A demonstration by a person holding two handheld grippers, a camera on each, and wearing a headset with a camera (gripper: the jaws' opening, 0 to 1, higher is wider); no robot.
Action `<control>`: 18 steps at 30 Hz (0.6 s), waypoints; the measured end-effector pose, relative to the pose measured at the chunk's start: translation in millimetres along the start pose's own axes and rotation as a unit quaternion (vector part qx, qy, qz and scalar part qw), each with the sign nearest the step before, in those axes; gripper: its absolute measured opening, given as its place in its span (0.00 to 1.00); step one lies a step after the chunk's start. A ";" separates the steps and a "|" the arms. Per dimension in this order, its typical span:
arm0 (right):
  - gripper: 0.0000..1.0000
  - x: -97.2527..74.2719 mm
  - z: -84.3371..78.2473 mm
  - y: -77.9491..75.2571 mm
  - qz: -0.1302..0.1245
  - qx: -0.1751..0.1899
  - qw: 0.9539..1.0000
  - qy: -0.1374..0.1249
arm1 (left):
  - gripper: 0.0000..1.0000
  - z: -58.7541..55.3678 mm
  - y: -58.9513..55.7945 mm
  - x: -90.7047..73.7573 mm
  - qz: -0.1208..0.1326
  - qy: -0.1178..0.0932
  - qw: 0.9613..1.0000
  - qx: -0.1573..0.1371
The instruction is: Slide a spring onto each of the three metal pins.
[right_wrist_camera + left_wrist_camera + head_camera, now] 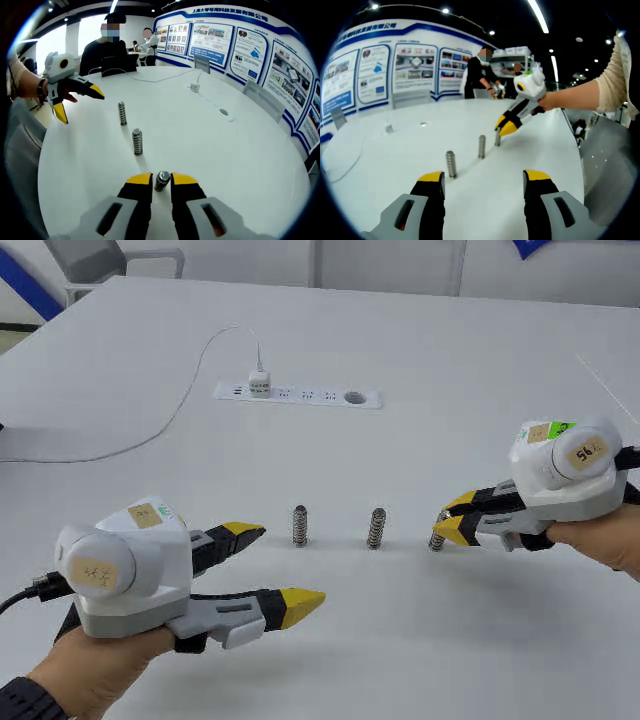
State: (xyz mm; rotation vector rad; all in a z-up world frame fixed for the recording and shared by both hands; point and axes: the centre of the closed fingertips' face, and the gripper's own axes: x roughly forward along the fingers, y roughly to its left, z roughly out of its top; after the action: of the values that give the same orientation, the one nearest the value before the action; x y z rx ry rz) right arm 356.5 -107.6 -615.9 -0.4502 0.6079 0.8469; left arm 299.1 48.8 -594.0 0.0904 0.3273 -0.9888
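Three springs stand in a row across the middle of the table (400,640), parallel to its near edge, each one seemingly threaded over a pin. The first spring (299,526), toward the left edge, and the middle spring (377,528) stand upright and free, well apart from either tool. The right gripper (441,522) reaches in low from the right edge with its jaws clenched on the third spring (437,538), near the top of the coil. In the right gripper view a metal end shows inside the coil between the yellow tips, so I'd judge it is seating this last spring down. That spring looks a touch tilted toward the gripper. The left gripper (290,565) hangs toward the near-left corner, jaws spread wide with nothing between them, probably held back so it won't knock the two finished ones. A power strip (297,395) and its cable (190,390) lie toward the far edge, out of the way. The job looks nearly finished.
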 end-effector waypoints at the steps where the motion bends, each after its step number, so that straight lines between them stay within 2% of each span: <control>1: 0.16 0.1 0.2 0.1 0.000 0.001 1.000 0.000 | 0.64 0.1 0.0 0.0 0.000 0.000 1.000 0.000; 18: 0.28 -6.2 -4.4 3.2 0.001 0.015 1.000 -0.003 | 0.65 0.3 0.3 0.3 0.000 0.000 1.000 0.001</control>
State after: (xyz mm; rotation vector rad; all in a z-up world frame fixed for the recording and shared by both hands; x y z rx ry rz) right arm 349.3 -111.8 -615.5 -0.4205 0.6157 0.8404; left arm 299.6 48.6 -593.8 0.0925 0.3260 -0.9892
